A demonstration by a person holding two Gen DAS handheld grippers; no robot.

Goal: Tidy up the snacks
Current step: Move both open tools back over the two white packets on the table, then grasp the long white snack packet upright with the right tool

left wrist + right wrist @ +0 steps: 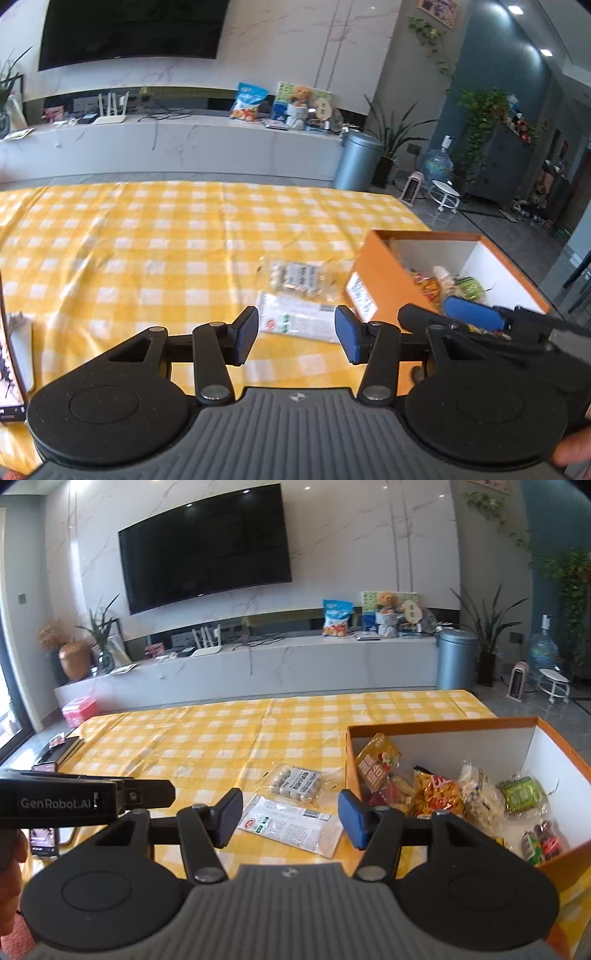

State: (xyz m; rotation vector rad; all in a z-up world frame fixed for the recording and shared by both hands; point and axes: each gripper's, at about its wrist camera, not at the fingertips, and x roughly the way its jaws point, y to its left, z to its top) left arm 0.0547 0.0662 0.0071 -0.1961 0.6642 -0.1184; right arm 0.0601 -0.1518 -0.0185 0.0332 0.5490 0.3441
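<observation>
Snacks: 2 clear packets (295, 821) lie flat on the yellow-checked counter (207, 746), just beside an orange box (443, 725) holding several bright packets. Left hand-held gripper (297, 330) and right hand-held gripper (291, 818) both stand parted, gripping nothing.

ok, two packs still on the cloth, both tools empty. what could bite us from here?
1. The white flat packet lies flush on the wrinkled checkered cloth; a tool could pinch fabric with it.
2. The clear pack of round snacks sits close to the orange box wall; a tool finger may bump the box.
</observation>
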